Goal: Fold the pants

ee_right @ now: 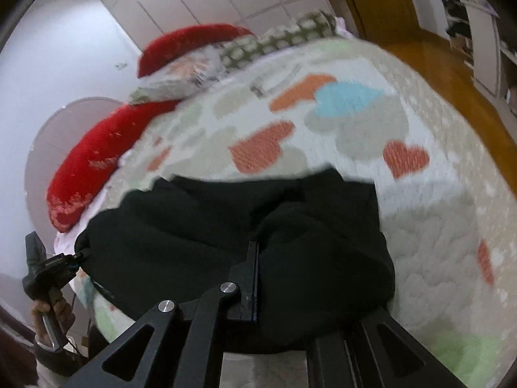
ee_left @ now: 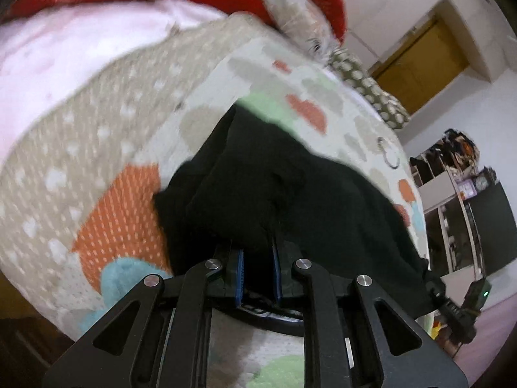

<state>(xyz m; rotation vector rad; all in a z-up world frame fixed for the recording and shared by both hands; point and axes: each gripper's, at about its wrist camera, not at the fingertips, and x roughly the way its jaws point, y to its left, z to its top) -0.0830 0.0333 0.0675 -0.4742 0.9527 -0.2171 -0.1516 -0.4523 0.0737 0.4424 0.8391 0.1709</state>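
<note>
One pair of black pants (ee_left: 290, 194) lies bunched on the bed (ee_left: 97, 148), on its heart-patterned quilt. The left tongs (ee_left: 258, 258) are closed to a narrow gap on a fold of the pants at the edge nearest the camera. The right tongs (ee_right: 284, 278) have cloth draped over them; one finger (ee_right: 250, 278) shows, the other is hidden, so their grip cannot be told. Two red pillows (ee_right: 93, 161) lie beyond the pants. No writing is legible.

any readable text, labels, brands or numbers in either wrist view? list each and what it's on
None legible.
Left gripper: white print on the dark band under the fingers, too blurred to read.
Clock on the shelf unit: face too small to read.
Black pants and heart-print bedspread: no text visible.
</note>
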